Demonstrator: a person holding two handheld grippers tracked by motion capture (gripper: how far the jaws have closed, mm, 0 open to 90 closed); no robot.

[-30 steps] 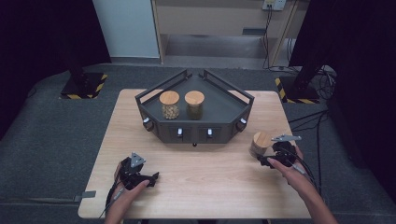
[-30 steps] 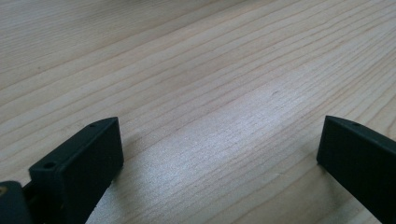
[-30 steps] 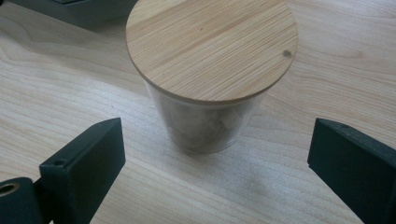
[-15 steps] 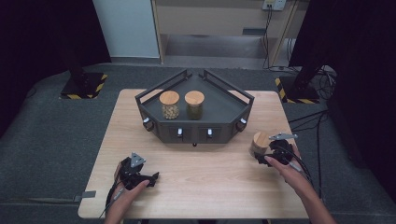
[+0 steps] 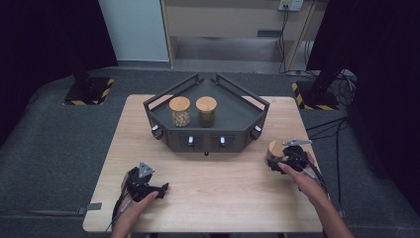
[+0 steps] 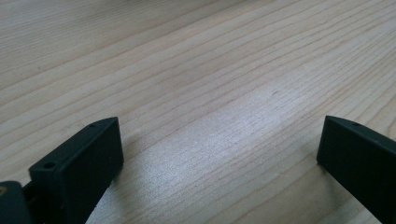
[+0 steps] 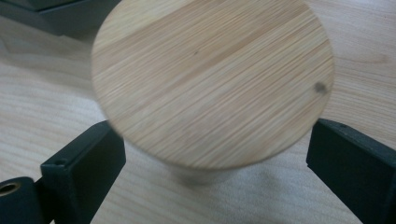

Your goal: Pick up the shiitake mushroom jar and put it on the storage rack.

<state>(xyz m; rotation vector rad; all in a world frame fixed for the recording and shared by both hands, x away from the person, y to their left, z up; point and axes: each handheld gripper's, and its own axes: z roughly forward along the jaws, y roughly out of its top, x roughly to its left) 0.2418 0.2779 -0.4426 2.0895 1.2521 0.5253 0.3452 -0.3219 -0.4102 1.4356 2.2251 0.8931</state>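
Note:
A jar with a round wooden lid [image 5: 274, 148] [image 7: 210, 79] stands on the table's right side, just in front of the dark tray's right corner. My right gripper [image 5: 275, 158] [image 7: 215, 135] reaches in from the right with one black jaw on each side of the jar. Its jaws have just been closing with the jar between them. A gap still shows at the glass body under the lid. My left gripper [image 5: 161, 189] [image 6: 219, 126] rests open on bare wood near the front left, with nothing between its jaws.
A dark angular tray [image 5: 247, 124] sits at the table's far middle and holds two lidded jars, one light-filled [image 5: 180, 111] and one dark-filled [image 5: 206, 111]. Small white knobs line its front. The wooden table [image 5: 218, 188] ends close behind both hands.
The right gripper has crept slightly in around the jar. The left gripper and the jars on the tray have not moved.

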